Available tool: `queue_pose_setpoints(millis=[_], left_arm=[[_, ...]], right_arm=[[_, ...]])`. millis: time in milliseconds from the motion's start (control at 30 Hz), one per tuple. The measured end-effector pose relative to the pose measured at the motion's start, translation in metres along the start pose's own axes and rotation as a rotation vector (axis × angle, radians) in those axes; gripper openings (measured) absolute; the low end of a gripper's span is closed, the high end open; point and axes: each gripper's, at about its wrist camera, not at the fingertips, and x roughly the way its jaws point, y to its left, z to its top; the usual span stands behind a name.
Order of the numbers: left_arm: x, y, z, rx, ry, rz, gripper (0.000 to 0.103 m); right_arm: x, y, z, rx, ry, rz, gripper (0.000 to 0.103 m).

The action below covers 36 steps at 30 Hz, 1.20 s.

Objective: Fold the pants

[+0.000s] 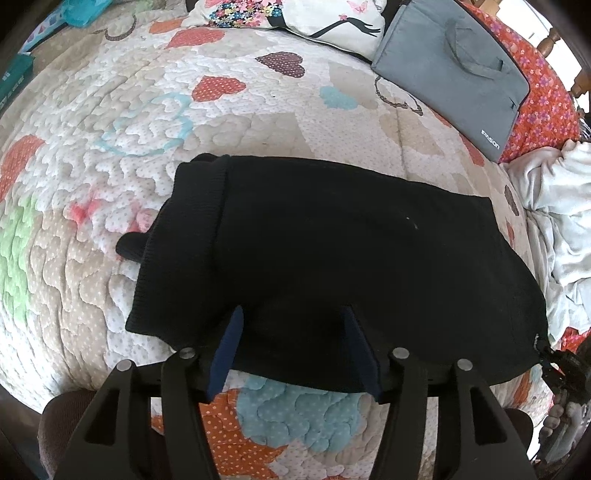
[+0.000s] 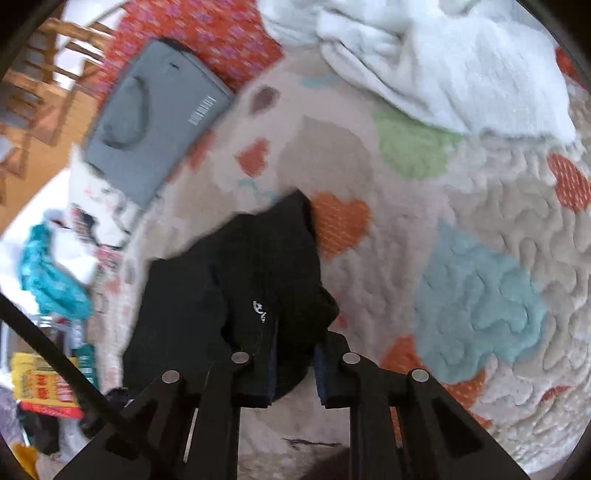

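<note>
The black pants (image 1: 332, 258) lie folded into a thick bundle on the heart-patterned quilt (image 1: 129, 147). My left gripper (image 1: 291, 314) is open over the near edge of the pants, its blue-padded fingers (image 1: 229, 347) spread and holding nothing. In the right wrist view, which is motion-blurred, the pants (image 2: 240, 288) show a small white logo. My right gripper (image 2: 295, 339) has its jaws close on either side of a fold of the pants' near end. The right gripper also shows in the left wrist view (image 1: 557, 365) at the pants' right corner.
A grey laptop bag (image 1: 454, 70) lies at the back right, also in the right wrist view (image 2: 155, 129). A white pillow (image 1: 291, 14) sits at the head. Crumpled white cloth (image 1: 557, 229) is on the right. Teal fabric (image 2: 51, 273) and clutter lie off the bed's left side.
</note>
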Motion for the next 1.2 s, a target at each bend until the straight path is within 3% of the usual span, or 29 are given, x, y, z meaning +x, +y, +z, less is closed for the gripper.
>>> queue_pose_setpoints(millis=[33, 67, 100, 200, 267, 333, 433, 533, 600, 667, 800, 867, 967, 1067, 1200], left_arm=[[0.0, 0.0, 0.0, 0.003, 0.0, -0.002, 0.057], [0.0, 0.001, 0.0, 0.005, 0.001, -0.006, 0.057], [0.0, 0.002, 0.0, 0.006, 0.001, -0.011, 0.057], [0.001, 0.004, 0.001, 0.008, -0.002, -0.03, 0.061], [0.0, 0.004, -0.001, 0.013, -0.008, -0.039, 0.064], [0.0, 0.001, -0.003, 0.028, -0.02, -0.03, 0.064], [-0.001, -0.002, -0.007, 0.052, -0.038, -0.016, 0.065], [-0.002, -0.001, -0.007, 0.055, -0.046, -0.023, 0.065], [-0.003, 0.001, -0.007, 0.044, -0.046, -0.038, 0.065], [-0.004, 0.004, -0.007, 0.032, -0.045, -0.057, 0.065], [-0.007, 0.013, -0.007, 0.016, -0.045, -0.113, 0.065], [-0.015, 0.022, -0.006, -0.019, -0.05, -0.172, 0.065], [-0.035, 0.045, -0.005, -0.092, -0.088, -0.217, 0.065], [-0.059, 0.077, -0.004, -0.179, -0.153, -0.201, 0.065], [-0.059, 0.105, -0.004, -0.25, -0.151, -0.174, 0.065]], right_arm=[[0.001, -0.001, 0.001, 0.012, -0.003, -0.046, 0.034], [-0.003, -0.001, 0.001, 0.019, -0.029, -0.113, 0.05], [-0.009, 0.003, 0.001, 0.016, -0.058, -0.165, 0.054], [-0.032, 0.027, 0.004, -0.048, -0.179, -0.276, 0.056], [-0.043, 0.055, 0.007, -0.11, -0.231, -0.207, 0.056], [-0.039, 0.092, 0.01, -0.191, -0.219, -0.083, 0.056], [-0.006, 0.146, 0.009, -0.296, -0.105, 0.121, 0.054], [0.046, 0.201, 0.005, -0.392, 0.014, 0.23, 0.054], [0.088, 0.23, 0.006, -0.4, 0.1, 0.257, 0.054], [0.131, 0.248, 0.013, -0.377, 0.156, 0.228, 0.054], [0.192, 0.257, 0.03, -0.343, 0.179, 0.105, 0.053], [0.192, 0.267, 0.043, -0.346, 0.109, 0.081, 0.051], [0.187, 0.289, 0.047, -0.459, 0.048, -0.116, 0.054], [0.165, 0.308, 0.034, -0.503, 0.052, -0.05, 0.054], [0.15, 0.345, -0.008, -0.612, 0.128, 0.037, 0.054]])
